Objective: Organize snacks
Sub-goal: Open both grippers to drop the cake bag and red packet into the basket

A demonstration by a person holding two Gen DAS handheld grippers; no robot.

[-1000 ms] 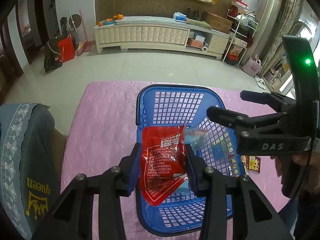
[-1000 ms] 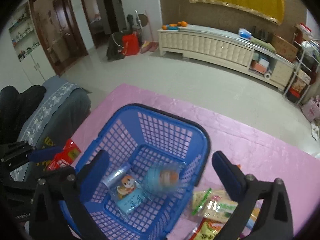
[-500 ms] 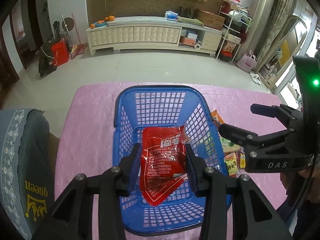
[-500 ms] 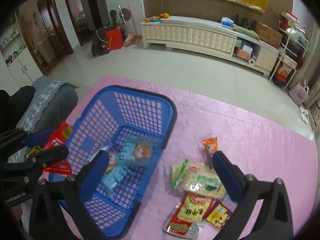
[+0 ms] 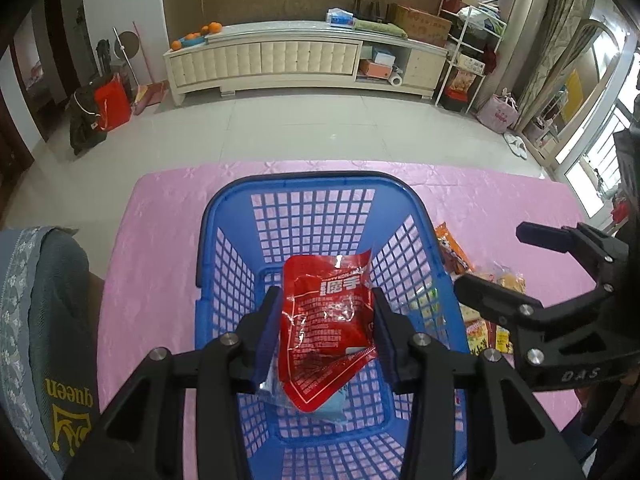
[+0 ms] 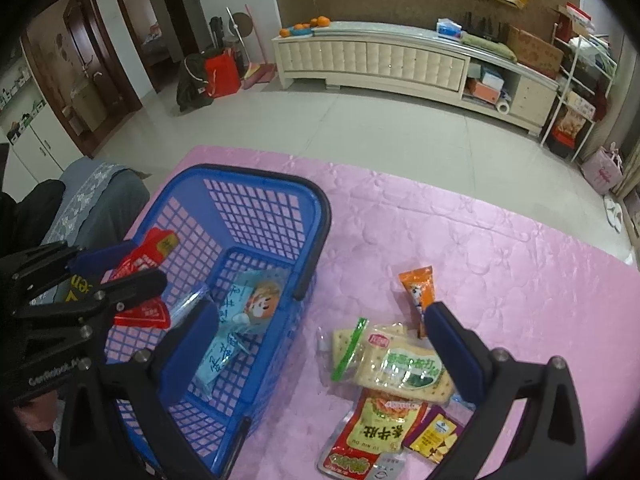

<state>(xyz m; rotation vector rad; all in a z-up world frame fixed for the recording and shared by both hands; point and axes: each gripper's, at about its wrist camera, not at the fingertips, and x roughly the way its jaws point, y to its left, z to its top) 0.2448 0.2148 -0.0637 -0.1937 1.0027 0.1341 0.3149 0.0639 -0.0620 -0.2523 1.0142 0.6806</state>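
My left gripper (image 5: pixel 325 312) is shut on a red snack packet (image 5: pixel 326 320) and holds it over the blue basket (image 5: pixel 312 184). The packet also shows in the right wrist view (image 6: pixel 140 264), held above the basket (image 6: pixel 256 176). A light blue snack packet (image 6: pixel 236 320) lies on the basket floor. My right gripper (image 6: pixel 320 348) is open and empty above the loose snacks right of the basket: a cracker pack (image 6: pixel 392 360), a red and yellow packet (image 6: pixel 372 436), an orange packet (image 6: pixel 418 288) and a small purple packet (image 6: pixel 434 436).
The basket and snacks lie on a pink tablecloth (image 6: pixel 480 248). A grey cushion with "queen" lettering (image 5: pixel 44 320) sits at the table's left edge. Behind are a tiled floor and a long white cabinet (image 5: pixel 280 56).
My right gripper has moved right, away from the basket to above the loose snacks. The light blue packet it let go has settled in the basket. My left gripper still holds the red packet.
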